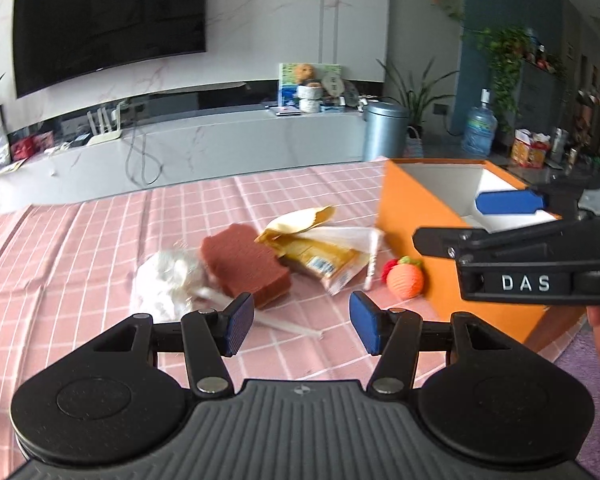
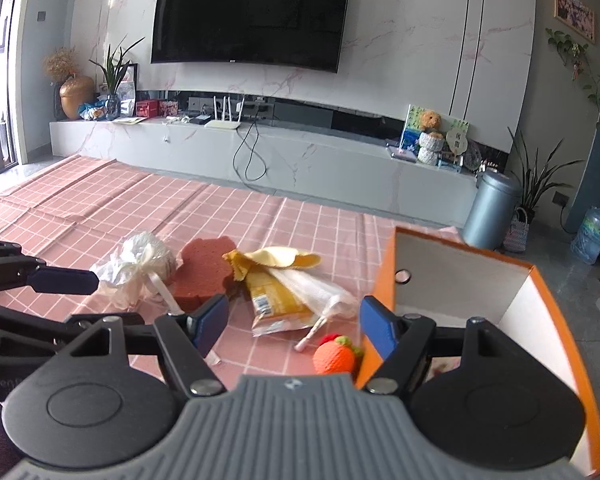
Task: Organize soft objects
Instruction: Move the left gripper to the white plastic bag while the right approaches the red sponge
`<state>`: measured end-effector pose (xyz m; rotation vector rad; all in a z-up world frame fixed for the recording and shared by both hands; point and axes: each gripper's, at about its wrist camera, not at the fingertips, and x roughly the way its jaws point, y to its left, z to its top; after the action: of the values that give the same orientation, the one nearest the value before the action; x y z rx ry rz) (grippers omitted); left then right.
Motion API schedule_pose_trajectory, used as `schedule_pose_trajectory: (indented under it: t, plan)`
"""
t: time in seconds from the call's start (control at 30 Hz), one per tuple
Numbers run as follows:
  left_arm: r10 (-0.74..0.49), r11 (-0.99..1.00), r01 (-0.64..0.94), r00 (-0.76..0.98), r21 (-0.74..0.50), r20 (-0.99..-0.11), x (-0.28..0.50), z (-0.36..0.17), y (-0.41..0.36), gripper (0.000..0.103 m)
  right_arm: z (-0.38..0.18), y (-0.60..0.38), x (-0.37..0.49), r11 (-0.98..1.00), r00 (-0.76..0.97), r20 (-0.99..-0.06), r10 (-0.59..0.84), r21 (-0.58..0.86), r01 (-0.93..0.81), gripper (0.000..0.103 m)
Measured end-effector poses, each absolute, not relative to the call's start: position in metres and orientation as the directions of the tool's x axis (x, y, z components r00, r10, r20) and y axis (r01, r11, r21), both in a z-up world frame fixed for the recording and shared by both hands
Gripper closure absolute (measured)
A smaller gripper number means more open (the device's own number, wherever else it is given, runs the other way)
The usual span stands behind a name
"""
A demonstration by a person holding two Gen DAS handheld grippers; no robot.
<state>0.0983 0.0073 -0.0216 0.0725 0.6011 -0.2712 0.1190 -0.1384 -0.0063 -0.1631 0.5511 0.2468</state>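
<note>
Soft objects lie in a cluster on the pink checked cloth (image 1: 80, 248): a white gauze bundle (image 1: 164, 280) (image 2: 136, 268), a reddish-brown sponge (image 1: 246, 266) (image 2: 204, 274), a yellow cloth and snack packet (image 1: 320, 252) (image 2: 278, 292), and an orange knitted ball (image 1: 405, 279) (image 2: 336, 357). An orange box (image 1: 416, 220) (image 2: 532, 320) with a white inside stands open at the right. My left gripper (image 1: 302, 326) is open and empty, just before the sponge. My right gripper (image 2: 294, 322) is open and empty, above the packet and ball, beside the box.
The right gripper's body (image 1: 540, 264) crosses in front of the box in the left wrist view. The left gripper's fingers (image 2: 60, 280) reach in from the left in the right wrist view. A TV console (image 2: 260, 152), bin (image 2: 492, 208) and plants stand beyond the table.
</note>
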Motion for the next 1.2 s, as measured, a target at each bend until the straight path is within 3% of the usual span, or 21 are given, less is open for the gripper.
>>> schedule_pose_trajectory:
  t: [0.4,0.5,0.87,1.2]
  plan:
    - [-0.163,0.986,0.14,0.784,-0.086,-0.599,0.093,-0.051,0.052,0.037,-0.048,-0.112,0.135,0.951,0.762,-0.615,0.201,-0.065,-0.303,0.032]
    - [-0.13,0.991,0.096,0.796,-0.089,-0.592,0.095,-0.053,0.062,0.027,-0.053,-0.105,0.142,0.946,0.753,-0.624,0.209,-0.064,-0.316,0.032]
    - [-0.063,0.998,0.044,0.799,-0.046,-0.598,0.15,-0.048,0.081,0.024,-0.059,-0.08,0.2,0.945,0.732,-0.642,0.23,-0.034,-0.326,0.038]
    - [-0.124,0.992,0.076,0.641,-0.098,-0.757,0.24,-0.044,0.107,0.02,-0.06,-0.049,0.266,0.937,0.634,-0.726,0.265,0.037,-0.348,0.038]
